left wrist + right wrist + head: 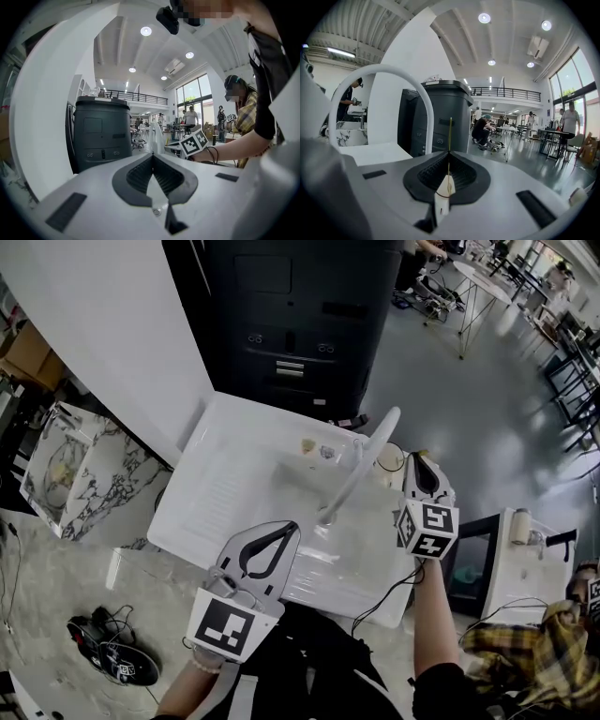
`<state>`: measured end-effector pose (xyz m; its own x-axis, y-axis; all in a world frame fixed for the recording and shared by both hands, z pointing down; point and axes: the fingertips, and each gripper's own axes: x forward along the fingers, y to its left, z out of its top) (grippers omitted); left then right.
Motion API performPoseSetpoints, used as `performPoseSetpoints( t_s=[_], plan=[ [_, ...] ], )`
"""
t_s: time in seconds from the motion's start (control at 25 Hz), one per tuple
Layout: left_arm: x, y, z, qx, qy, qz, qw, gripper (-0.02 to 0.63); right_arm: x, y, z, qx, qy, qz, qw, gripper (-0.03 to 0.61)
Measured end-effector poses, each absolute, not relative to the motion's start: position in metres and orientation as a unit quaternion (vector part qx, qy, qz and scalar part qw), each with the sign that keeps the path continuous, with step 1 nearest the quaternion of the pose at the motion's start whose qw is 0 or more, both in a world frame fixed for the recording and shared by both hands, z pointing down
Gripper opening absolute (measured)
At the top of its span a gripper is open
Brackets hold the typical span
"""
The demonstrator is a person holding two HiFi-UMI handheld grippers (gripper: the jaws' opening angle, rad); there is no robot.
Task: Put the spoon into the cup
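Observation:
My right gripper (417, 458) hovers over the right end of a white sink unit (225, 493), just right of a small white cup (388, 460) on its rim. In the right gripper view the jaws (449, 154) are shut on a thin spoon (450, 136), seen edge-on; its pale handle end (442, 199) pokes out behind the jaws. The cup does not show in that view. My left gripper (289, 529) hangs at the sink's near edge, shut with nothing held (153, 158). The right gripper's marker cube (193, 142) shows in the left gripper view.
A tall curved white faucet (361, 465) arches over the basin between the grippers. Two small bits (317, 448) lie on the far rim. A dark cabinet (291, 324) stands behind, a marble counter (75, 474) to the left, and a person in plaid (534, 652) to the right.

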<state>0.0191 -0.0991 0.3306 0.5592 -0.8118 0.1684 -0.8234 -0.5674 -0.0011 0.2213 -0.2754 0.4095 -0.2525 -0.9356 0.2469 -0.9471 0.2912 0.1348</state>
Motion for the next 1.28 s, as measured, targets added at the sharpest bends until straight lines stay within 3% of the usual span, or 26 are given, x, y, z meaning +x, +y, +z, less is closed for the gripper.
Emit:
performPoseSetpoints(
  t_s=[0.48, 1.28],
  plan=[
    [0.019, -0.099, 0.336, 0.881, -0.464, 0.077, 0.052, -0.003, 0.215, -0.287, 0.464, 0.575, -0.786, 0.027, 0.226, 0.008],
    [0.011, -0.100, 0.335, 0.880, -0.465, 0.078, 0.051, -0.003, 0.216, -0.292, 0.511, 0.572, -0.771, 0.064, 0.271, 0.009]
  ],
)
